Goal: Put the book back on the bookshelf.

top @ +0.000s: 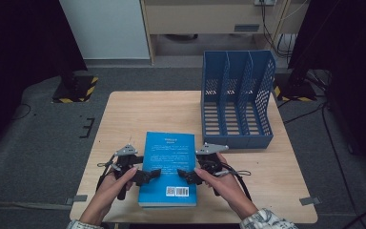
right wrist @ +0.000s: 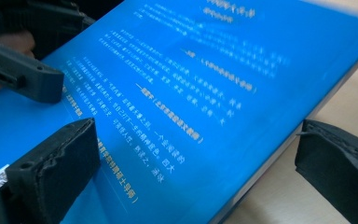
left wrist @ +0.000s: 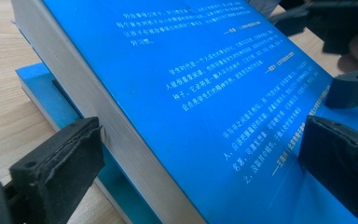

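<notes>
A blue book (top: 167,162) with white print lies flat near the front edge of the wooden table (top: 124,114), its barcode end toward the person. My left gripper (top: 151,175) reaches in over its left edge. In the left gripper view (left wrist: 200,140) one jaw sits by the white page edge and the other over the blue cover (left wrist: 191,70), neither pressing; a blue layer shows under the page block. My right gripper (top: 183,174) comes in from the right edge. Its jaws (right wrist: 198,135) straddle that edge of the cover (right wrist: 214,70), standing wide apart.
A blue three-slot file rack (top: 236,100) stands at the table's back right, just beyond the book's far right corner. Bare wood lies left of and behind the book. Grey floor surrounds the table, with dark stands at both back corners.
</notes>
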A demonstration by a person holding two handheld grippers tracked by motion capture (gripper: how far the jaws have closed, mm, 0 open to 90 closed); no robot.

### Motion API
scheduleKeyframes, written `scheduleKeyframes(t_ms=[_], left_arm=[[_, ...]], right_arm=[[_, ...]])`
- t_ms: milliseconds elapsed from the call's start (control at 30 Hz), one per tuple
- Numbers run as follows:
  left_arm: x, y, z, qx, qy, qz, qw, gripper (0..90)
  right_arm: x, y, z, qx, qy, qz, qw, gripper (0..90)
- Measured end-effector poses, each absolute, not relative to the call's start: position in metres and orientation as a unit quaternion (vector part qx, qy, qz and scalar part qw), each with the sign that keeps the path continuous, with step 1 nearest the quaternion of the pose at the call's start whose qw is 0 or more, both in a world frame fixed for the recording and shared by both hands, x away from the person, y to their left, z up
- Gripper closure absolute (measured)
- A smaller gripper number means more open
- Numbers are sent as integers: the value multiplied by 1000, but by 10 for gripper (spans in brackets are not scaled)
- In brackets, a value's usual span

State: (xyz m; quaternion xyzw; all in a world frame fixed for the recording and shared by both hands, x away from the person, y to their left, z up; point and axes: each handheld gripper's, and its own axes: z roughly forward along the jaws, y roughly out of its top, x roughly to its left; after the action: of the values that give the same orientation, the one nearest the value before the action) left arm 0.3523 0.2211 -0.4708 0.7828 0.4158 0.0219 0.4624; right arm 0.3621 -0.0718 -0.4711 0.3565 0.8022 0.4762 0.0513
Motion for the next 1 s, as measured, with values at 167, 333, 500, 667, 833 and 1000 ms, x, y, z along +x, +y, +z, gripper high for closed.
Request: scheduleKeyframes(t_ms=[167, 333, 500, 667, 833, 1000], left_arm=[[353, 223, -473, 779, 421, 4, 465, 0], [355, 225, -474, 777, 428, -14, 462, 0], [357, 225, -472, 782, 429, -20, 451, 0], [361, 227, -473, 784, 425, -32, 451, 0], [363, 229, -476, 780, 424, -40, 458, 0], [362, 233, -476, 782, 417, -45, 460, 0]], right_arm=[[366, -75, -478, 381, 788, 484, 10, 2], [367, -76, -481, 391, 779, 489, -8, 2], [369, -77, -483, 397, 775, 491, -20, 0], [372, -78, -484, 402, 774, 489, -33, 0], [375, -78, -486, 408, 769, 490, -43, 0], [376, -78, -486, 410, 769, 489, -45, 2]])
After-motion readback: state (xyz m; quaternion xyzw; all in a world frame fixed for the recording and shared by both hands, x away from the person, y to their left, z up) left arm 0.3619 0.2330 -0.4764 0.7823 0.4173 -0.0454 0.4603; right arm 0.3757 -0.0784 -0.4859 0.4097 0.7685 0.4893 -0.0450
